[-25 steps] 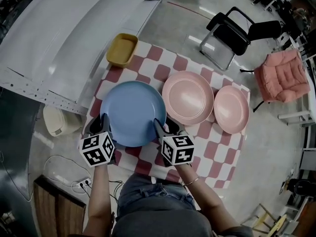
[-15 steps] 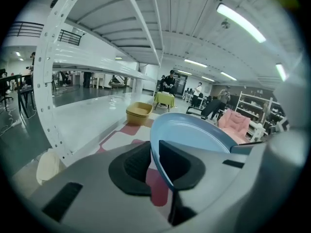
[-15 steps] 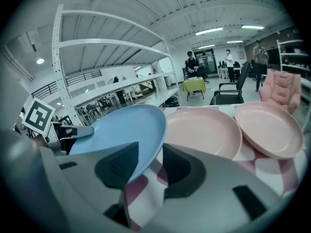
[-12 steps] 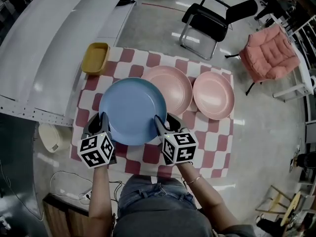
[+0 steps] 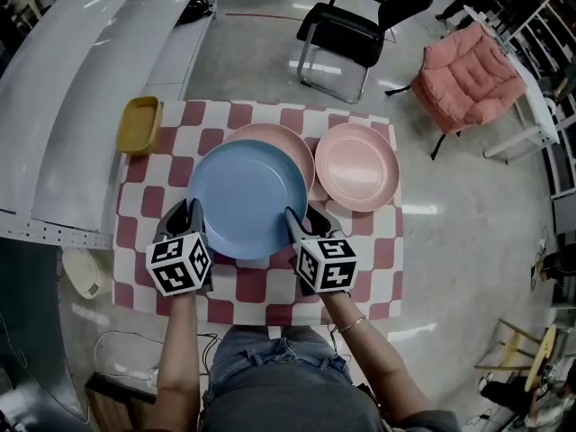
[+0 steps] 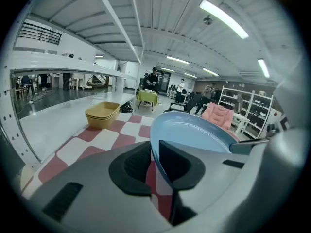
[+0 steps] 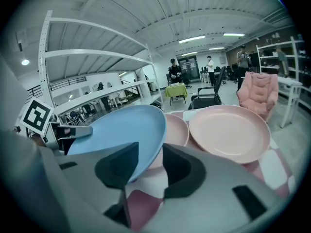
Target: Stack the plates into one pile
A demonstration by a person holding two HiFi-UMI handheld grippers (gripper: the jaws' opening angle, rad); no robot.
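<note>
Head view, Tech 1: blue plate (image 5: 245,198) is held raised, partly over pink plate (image 5: 290,144); left gripper (image 5: 189,214) and right gripper (image 5: 293,221) each pinch its near rim.
Tech 2: Likely hazard: unequal hand motion could tilt it, so the rim slips and it drops.

smooth matt blue plate (image 5: 243,196), checked cloth (image 5: 367,252), glossy floor (image 5: 261,52)

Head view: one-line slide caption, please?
Left tongs and right tongs hold the blue plate partly over a pink plate.
</note>
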